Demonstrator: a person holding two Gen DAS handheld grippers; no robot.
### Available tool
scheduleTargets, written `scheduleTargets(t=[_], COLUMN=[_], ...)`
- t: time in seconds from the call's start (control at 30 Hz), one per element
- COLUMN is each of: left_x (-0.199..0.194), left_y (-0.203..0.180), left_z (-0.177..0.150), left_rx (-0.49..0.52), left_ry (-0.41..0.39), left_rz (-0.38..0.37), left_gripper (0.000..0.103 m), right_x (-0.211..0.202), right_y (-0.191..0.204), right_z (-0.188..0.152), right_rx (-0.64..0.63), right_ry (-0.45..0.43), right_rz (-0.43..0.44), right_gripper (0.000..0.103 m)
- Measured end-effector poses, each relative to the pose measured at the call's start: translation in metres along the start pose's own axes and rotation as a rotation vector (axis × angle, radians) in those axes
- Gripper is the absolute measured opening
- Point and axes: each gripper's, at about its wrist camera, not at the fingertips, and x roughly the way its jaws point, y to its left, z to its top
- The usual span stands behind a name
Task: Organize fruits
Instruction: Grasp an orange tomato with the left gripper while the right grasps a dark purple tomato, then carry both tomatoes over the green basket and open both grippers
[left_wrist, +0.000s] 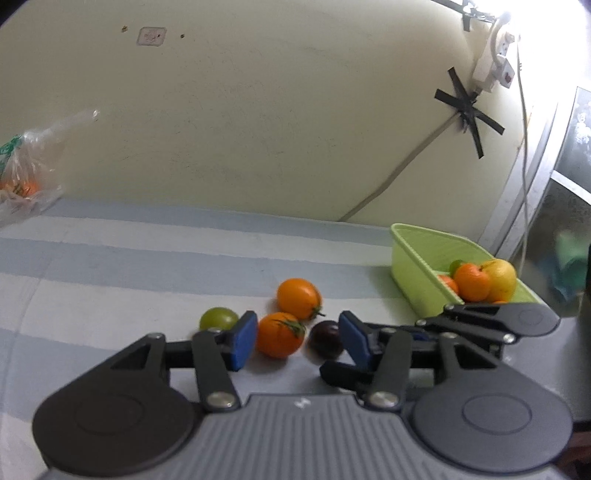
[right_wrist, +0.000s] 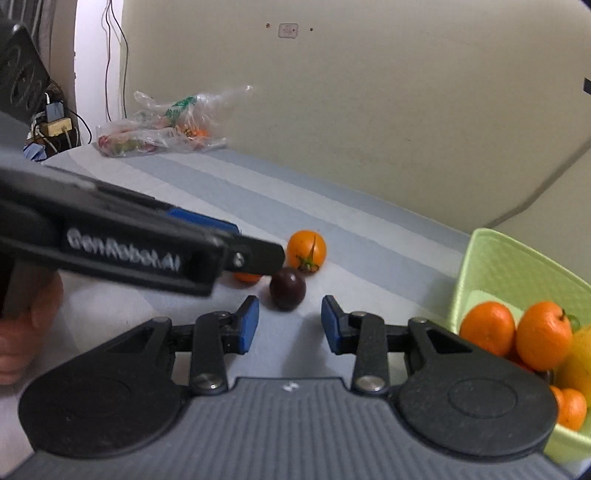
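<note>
Nearest the lens in the left wrist view: left gripper (left_wrist: 298, 339), jaws standing partly apart, blue pads (left_wrist: 243, 341) gripping nothing. Just left of the left pad, on the striped blue-and-white cloth (left_wrist: 110, 280): green fruit (left_wrist: 218, 319), partly hidden behind the finger. Between the pads, close to the left one but not pressed: orange tomato with green stem (left_wrist: 279, 335). Beyond it, farther from the jaws: second orange tomato (left_wrist: 298, 298). Next rightward, just beside the right pad: dark purple fruit (left_wrist: 325, 339); contact with the pad not decidable. Farther right, crossing behind the left gripper's right finger: right gripper (left_wrist: 480, 325), seen side-on. Behind that, near the wall: light green basket (left_wrist: 417, 258) holding oranges (left_wrist: 472, 282) and a yellow fruit (left_wrist: 500, 278). Far left edge, well apart from everything: clear plastic bag (left_wrist: 29, 173) with produce inside. Right wrist view, same order: hand (right_wrist: 26, 332) at left edge, left gripper slanting across the frame, then right gripper (right_wrist: 290, 321) with jaws narrowly apart and empty, dark purple fruit lying just ahead of the gap, slightly left of centre, not between the pads; basket at right edge.
</note>
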Motion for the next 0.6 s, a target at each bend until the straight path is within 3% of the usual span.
scheduleTargets(t=[0.13, 0.27, 0.47, 0.6], left_x=[-0.001, -0.003, -0.008, -0.015], left_y=[0.003, 0.004, 0.002, -0.004], left_z=[-0.004, -0.003, -0.006, -0.013], left_rx=[0.015, 0.017, 0.016, 0.006], left_ry=[-0.010, -0.026, -0.021, 0.003], left_rz=[0.000, 0.007, 0.010, -0.046], left_gripper=[0.043, 0.027, 0.027, 0.026], right_x=[0.005, 0.008, 0.000, -0.013], right_y=[0.003, 0.004, 0.008, 0.016], right_z=[0.002, 0.004, -0.002, -0.010], right_rx=[-0.012, -0.028, -0.025, -0.031], right_ry=[0.006, -0.001, -0.014, -0.033], right_rz=[0.016, 0.005, -0.002, -0.005], right_gripper=[0.040, 0.025, 0.025, 0.025])
